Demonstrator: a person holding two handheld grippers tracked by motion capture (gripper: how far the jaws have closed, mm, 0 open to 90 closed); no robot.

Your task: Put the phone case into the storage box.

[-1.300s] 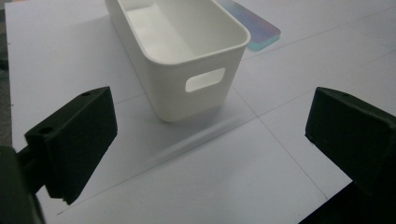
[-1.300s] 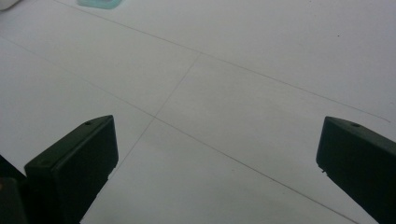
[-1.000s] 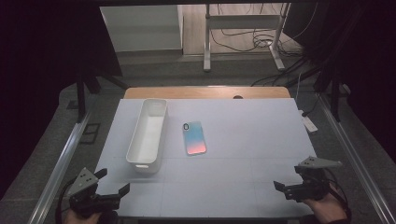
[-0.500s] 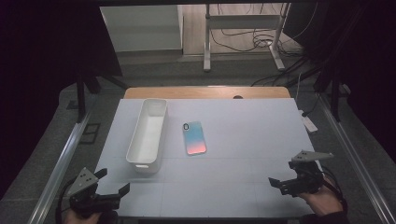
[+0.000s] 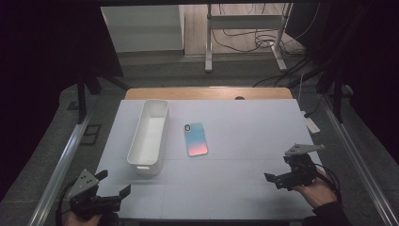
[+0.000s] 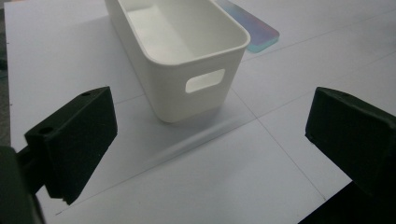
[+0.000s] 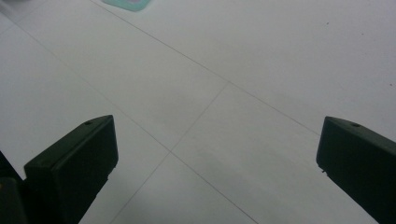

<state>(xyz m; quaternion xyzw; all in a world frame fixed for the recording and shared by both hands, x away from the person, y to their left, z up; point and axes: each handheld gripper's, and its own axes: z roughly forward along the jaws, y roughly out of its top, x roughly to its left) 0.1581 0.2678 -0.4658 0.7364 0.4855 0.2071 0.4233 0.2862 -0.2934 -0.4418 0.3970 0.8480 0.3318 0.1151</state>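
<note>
Currently both grippers are hovering wide open: left gripper (image 5: 123,194) at seven o'clock facing the white bin (image 6: 187,51), right gripper (image 5: 271,178) at four o'clock, phone (image 5: 195,139) lying centrally.

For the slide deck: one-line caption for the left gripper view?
Left gripper, jaws wide open, faces the handle end of an empty white bin; a phone lies flat beyond it.

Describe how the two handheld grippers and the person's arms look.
Both are black. The left gripper and the right gripper each carry a grey three-cornered plate on top, and a dark cable loops beside the right one. In the gripper views the jaws are blocky black pads with a fine-textured inner face and a small hole near the top edge. The right hand comes out of a dark sleeve.
</note>
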